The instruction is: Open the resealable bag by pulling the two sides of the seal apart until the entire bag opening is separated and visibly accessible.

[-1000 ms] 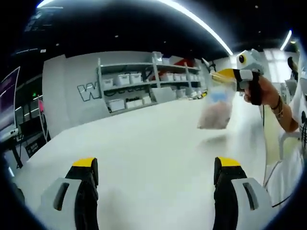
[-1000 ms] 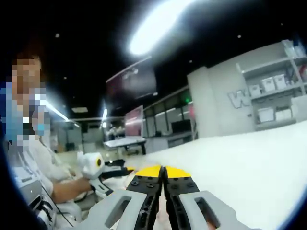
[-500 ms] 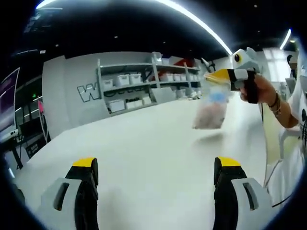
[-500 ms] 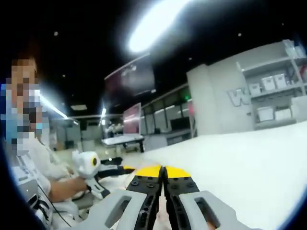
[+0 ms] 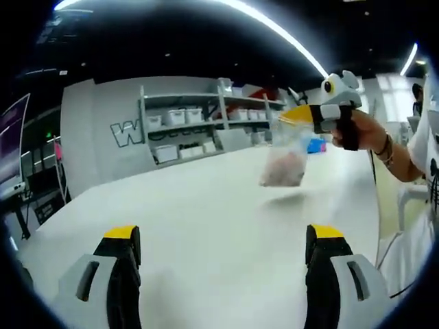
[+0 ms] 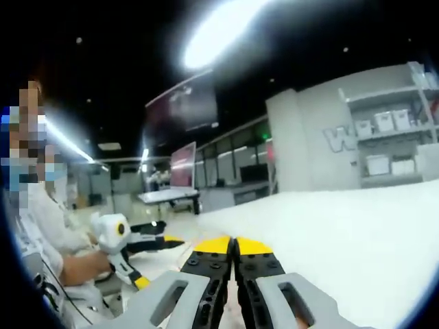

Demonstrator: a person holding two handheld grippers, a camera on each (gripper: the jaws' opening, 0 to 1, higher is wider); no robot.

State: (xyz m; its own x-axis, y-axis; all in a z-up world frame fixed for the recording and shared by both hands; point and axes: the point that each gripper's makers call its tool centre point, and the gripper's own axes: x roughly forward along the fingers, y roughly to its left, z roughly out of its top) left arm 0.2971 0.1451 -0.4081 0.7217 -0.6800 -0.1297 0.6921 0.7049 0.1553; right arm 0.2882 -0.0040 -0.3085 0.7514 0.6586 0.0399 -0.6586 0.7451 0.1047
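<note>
Under right gripper, clamped on top edge, bag hangs limp: light, soft, slippery. Left gripper spread, empty; should pinch free seal lip beside right jaws.

1. Left gripper, seen in its own view: both yellow-tipped jaws rise from the bottom, spread wide apart, nothing between them.
2. In the right gripper view, the left gripper comes in from the lower left, held in the person's left hand, its jaws apart and pointing right.
3. Right gripper in its own view: yellow tips pressed together, jaws closed tight.
4. In the left gripper view, the right gripper sits up high at the right, jaws pinched, tips pointing left.
5. The right hand wraps its handle, a band on the wrist, forearm running off to the right edge.
</note>
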